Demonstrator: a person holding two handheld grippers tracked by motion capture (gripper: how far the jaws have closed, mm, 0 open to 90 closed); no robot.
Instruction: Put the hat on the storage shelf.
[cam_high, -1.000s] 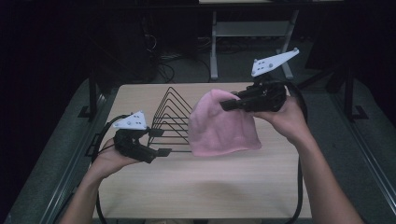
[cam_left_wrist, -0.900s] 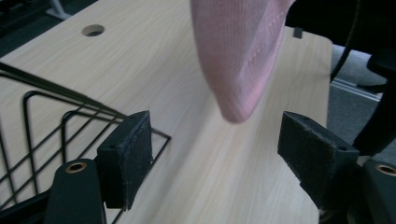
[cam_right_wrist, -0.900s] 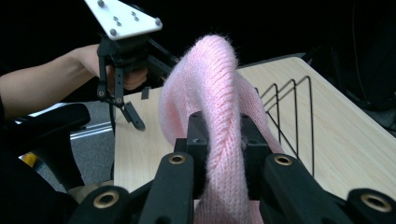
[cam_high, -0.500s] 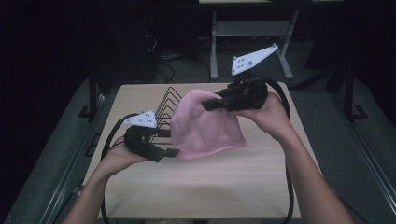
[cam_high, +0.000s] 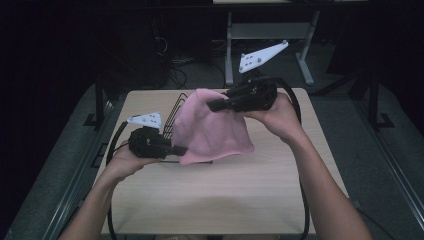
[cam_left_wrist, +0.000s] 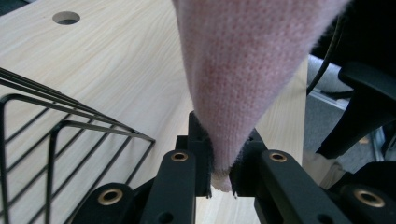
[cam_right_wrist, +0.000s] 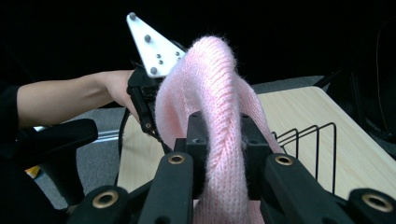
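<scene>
**Inspector A:** Dark room, stand legs and cables behind; a light wooden table (cam_high: 220, 200). Working left to right: the left gripper (cam_high: 172, 149) sits near the table's left edge, its jaws clamped on the lower corner of the pink knitted hat (cam_high: 212, 130). A black wire rack (cam_high: 176, 107) stands just behind it.

**Inspector B:** And the right side?

**Inspector A:** The right gripper (cam_high: 212, 106), held higher toward the far edge, is closed on the hat's top fold. The hat hangs between both, above the table's middle.

**Inspector B:** Step in hand?

**Inspector A:** My judgement: carrying the hat to the rack. The next move calls for lowering it over the wires, both grips steady.

**Inspector B:** Obscured?

**Inspector A:** The hat hides much of the rack; its opening cannot be made out.
</scene>
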